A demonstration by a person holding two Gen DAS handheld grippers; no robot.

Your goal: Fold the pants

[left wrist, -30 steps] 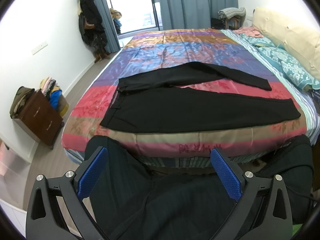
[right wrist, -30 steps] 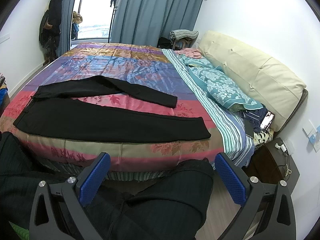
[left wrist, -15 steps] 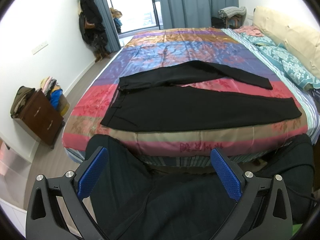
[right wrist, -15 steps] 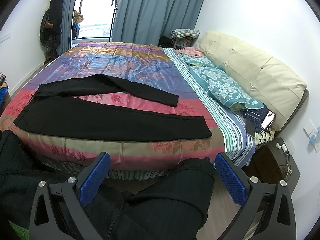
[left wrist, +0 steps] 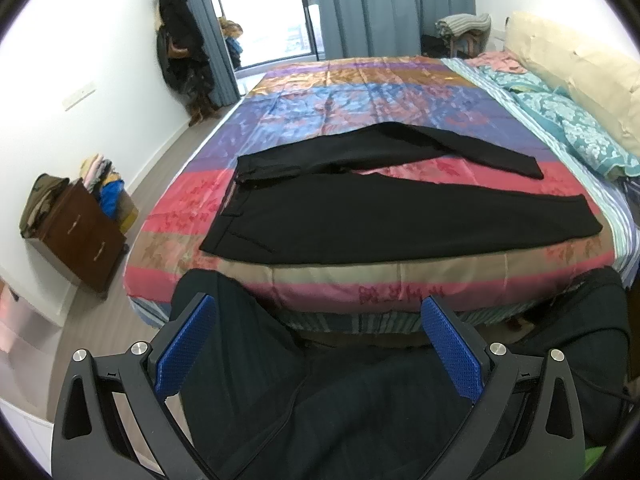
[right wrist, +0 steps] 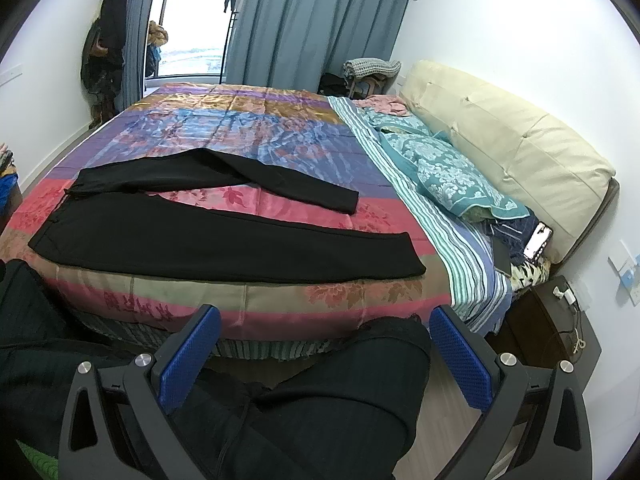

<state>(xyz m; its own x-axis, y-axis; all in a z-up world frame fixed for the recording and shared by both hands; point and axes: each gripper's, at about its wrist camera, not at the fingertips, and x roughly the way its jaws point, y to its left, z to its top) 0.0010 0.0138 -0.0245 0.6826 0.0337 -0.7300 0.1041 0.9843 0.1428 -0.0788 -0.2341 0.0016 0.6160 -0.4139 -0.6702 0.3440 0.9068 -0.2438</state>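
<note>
The black pants (left wrist: pixel 400 220) lie spread flat near the front edge of the bed (left wrist: pixel 400 284), waistband at the left, legs splayed apart toward the pillows. Both the left tool (left wrist: pixel 316 344) and right tool (right wrist: pixel 324 356) hang back, fingers wide apart, holding nothing. On that slick satin cover, I'd guess a one-layer pinch could drag the whole garment askew.
</note>
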